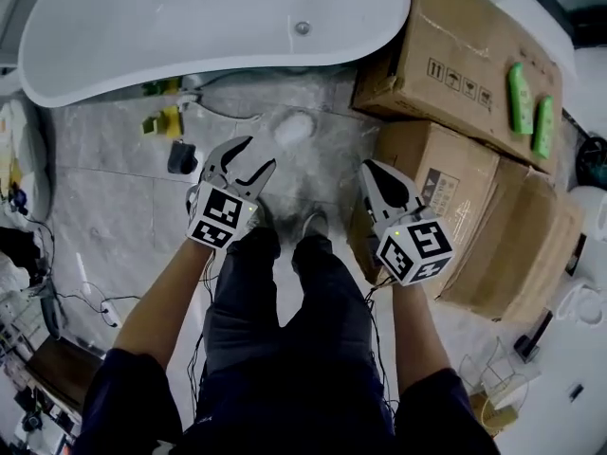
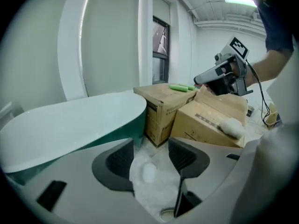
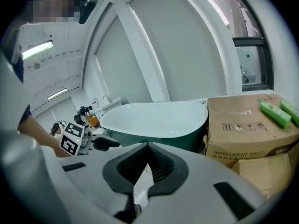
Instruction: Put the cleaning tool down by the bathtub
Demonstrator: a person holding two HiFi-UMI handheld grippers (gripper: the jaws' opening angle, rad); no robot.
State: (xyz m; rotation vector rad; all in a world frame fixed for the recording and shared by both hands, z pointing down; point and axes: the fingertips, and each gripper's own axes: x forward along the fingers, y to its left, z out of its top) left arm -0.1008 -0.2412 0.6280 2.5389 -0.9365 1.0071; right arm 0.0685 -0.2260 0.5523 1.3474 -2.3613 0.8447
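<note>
The person's legs point(image 1: 285, 320) stand on a grey floor point(image 1: 114, 188), a gripper held out on either side. The left gripper point(image 1: 258, 154) has its fingers point(image 2: 122, 160) spread with nothing between them. The right gripper point(image 1: 372, 171) has its fingers point(image 3: 161, 164) pressed together, also empty, beside stacked boxes point(image 1: 455, 45). Just ahead, a white round pad point(image 1: 295, 126) lies on the floor, clear of both grippers and close before the tub point(image 1: 190, 27); the left gripper view frames it between the spread fingers. Small yellow and black things point(image 1: 171, 121) sit left of it under the tub's rim. Two green bottles point(image 1: 520, 98) lie on the far box.
</note>
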